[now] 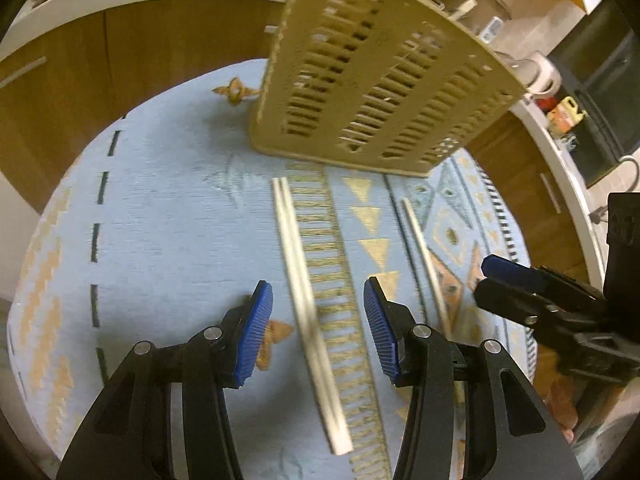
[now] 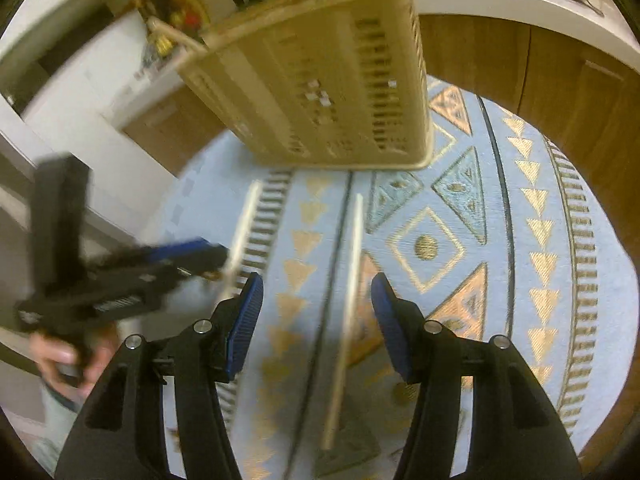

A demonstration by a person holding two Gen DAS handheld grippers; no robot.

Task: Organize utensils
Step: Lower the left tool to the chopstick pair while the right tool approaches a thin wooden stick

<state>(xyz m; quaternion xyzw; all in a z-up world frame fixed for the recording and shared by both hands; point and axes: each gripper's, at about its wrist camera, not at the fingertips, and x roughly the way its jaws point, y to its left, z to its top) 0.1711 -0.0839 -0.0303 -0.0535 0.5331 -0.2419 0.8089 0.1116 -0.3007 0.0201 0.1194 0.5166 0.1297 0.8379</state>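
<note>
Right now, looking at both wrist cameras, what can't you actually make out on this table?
- Utensil holder: its inside is hidden in both views; only the slotted wall shows and the top is cut off.
- Pair of chopsticks: left wrist view, near end motion-blurred.
- Single chopstick: right wrist view, smeared; contact with the right claw unclear.
- Counter clutter: too small and blurred to identify.

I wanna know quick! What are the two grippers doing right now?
Left gripper: open, holding nothing, over the pair of chopsticks.
Right gripper: open, holding nothing, over the single chopstick.
</note>
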